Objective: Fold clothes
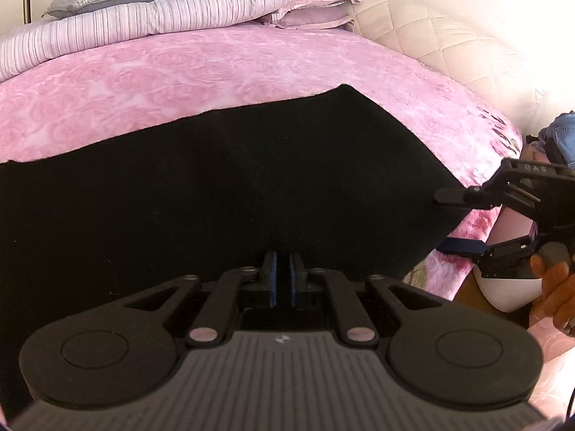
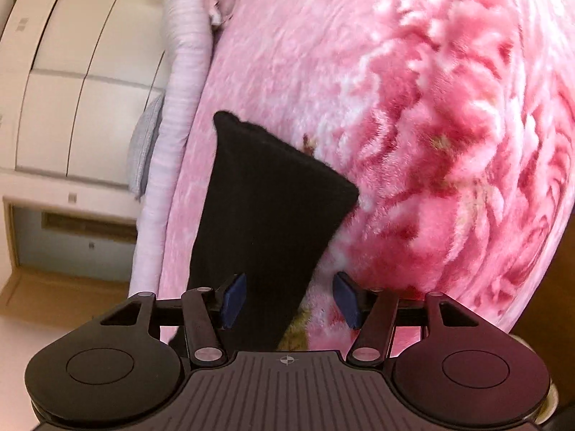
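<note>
Flanking black cloth: pink blanket, striped bedding.

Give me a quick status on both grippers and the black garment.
Left gripper nearly shut at the black garment, grip unclear. Right gripper open, garment edge between its pads, not pinched. Garment flat on pink blanket. Nothing in the way.

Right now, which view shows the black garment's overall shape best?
The left wrist view: the black garment spreads wide across the pink blanket, its far edge and right corner clear. The right wrist view shows only a narrow, foreshortened strip running between the open right gripper.
</note>
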### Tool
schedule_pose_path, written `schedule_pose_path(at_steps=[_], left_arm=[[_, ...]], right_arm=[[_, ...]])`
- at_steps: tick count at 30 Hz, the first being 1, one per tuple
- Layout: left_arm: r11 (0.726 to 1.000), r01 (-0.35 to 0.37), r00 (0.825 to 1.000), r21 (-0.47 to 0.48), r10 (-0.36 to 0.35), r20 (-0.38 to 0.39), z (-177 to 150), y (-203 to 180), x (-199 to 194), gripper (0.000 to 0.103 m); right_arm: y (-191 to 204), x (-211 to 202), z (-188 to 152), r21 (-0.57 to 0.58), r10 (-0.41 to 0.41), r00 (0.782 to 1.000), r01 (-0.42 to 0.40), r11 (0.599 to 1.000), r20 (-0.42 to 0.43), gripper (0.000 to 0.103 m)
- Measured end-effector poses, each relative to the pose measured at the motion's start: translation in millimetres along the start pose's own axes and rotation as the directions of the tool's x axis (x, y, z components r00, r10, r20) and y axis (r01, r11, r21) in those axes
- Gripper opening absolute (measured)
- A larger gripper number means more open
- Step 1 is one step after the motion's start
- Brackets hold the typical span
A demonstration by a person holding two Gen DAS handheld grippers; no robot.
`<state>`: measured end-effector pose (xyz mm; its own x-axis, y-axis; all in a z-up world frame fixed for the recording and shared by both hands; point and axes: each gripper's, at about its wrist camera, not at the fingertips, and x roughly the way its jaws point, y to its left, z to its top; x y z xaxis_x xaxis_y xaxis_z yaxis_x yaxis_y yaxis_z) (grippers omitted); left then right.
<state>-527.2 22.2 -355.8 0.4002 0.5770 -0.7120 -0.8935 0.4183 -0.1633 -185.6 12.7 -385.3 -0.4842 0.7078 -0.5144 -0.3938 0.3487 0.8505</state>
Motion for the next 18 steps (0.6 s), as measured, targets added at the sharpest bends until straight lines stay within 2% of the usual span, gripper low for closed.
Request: schedule_pose_path(at_steps=[3, 4, 5, 6, 7, 8, 10, 11, 12, 14, 16, 18], left_arm=[[1.000, 0.011, 1.000, -0.021, -0.011, 0.002, -0.9, 3.2, -4.4, 0.007], [0.999, 0.017, 1.000, -0.031, -0.017, 0.003, -0.9, 4.8, -6.0, 0.007], [0.998, 0.027, 1.000, -0.053, -0.027, 0.009, -0.5, 7.5, -8.4, 0.007], [0.996, 0.040, 0.999, -0.084, -0.038, 0.019, -0.1, 10.9, -11.7, 0.007], [0.992, 0.047, 0.999, -0.115, -0.044, 0.026, -0.3, 15.0, -16.3, 0.007], [0.988, 0.054, 0.998, -0.146, -0.049, 0.033, -0.7, 19.1, -21.1, 0.007], [0.982, 0.038, 0.999, -0.184, -0.030, 0.044, -3.9, 29.1, -33.7, 0.007], [0.980, 0.016, 0.999, -0.198, -0.007, 0.047, -7.2, 34.7, -41.3, 0.007], [0.977, -0.008, 0.999, -0.212, 0.019, 0.050, -10.6, 40.4, -49.2, 0.007], [0.966, -0.059, 0.996, -0.253, 0.076, 0.057, -19.9, 54.8, -67.4, 0.007], [0.942, -0.074, 0.992, -0.328, 0.102, 0.071, -32.4, 73.2, -86.0, 0.007], [0.908, -0.056, 0.991, -0.414, 0.102, 0.090, -46.2, 92.9, -102.5, 0.007]], right_arm=[[2.8, -1.8, -4.8, -0.022, -0.026, 0.999, 0.026, 0.999, 0.026, 0.056], [8.5, 0.7, -6.3, -0.062, -0.049, 0.998, 0.051, 0.997, 0.037, 0.053], [15.0, 3.8, -7.5, -0.107, -0.075, 0.996, 0.080, 0.991, 0.049, 0.037], [21.5, 7.0, -8.7, -0.150, -0.101, 0.993, 0.109, 0.983, 0.063, 0.028], [28.0, 10.1, -10.0, -0.193, -0.125, 0.989, 0.138, 0.971, 0.077, 0.026], [38.6, 14.7, -13.7, -0.274, -0.163, 0.982, 0.182, 0.944, 0.089, 0.024], [61.3, 24.5, -22.4, -0.442, -0.241, 0.963, 0.270, 0.855, 0.123, 0.021], [77.8, 28.3, -35.8, -0.573, -0.266, 0.948, 0.317, 0.756, 0.174, 0.020], [95.4, 31.9, -51.2, -0.695, -0.278, 0.932, 0.360, 0.622, 0.234, 0.020], [121.0, 33.6, -84.6, -0.826, -0.229, 0.912, 0.406, 0.390, 0.340, 0.019], [141.3, 29.3, -116.6, -0.893, -0.114, 0.917, 0.398, 0.212, 0.382, 0.018], [157.8, 27.9, -146.1, -0.933, -0.006, 0.936, 0.350, 0.079, 0.351, 0.018]])
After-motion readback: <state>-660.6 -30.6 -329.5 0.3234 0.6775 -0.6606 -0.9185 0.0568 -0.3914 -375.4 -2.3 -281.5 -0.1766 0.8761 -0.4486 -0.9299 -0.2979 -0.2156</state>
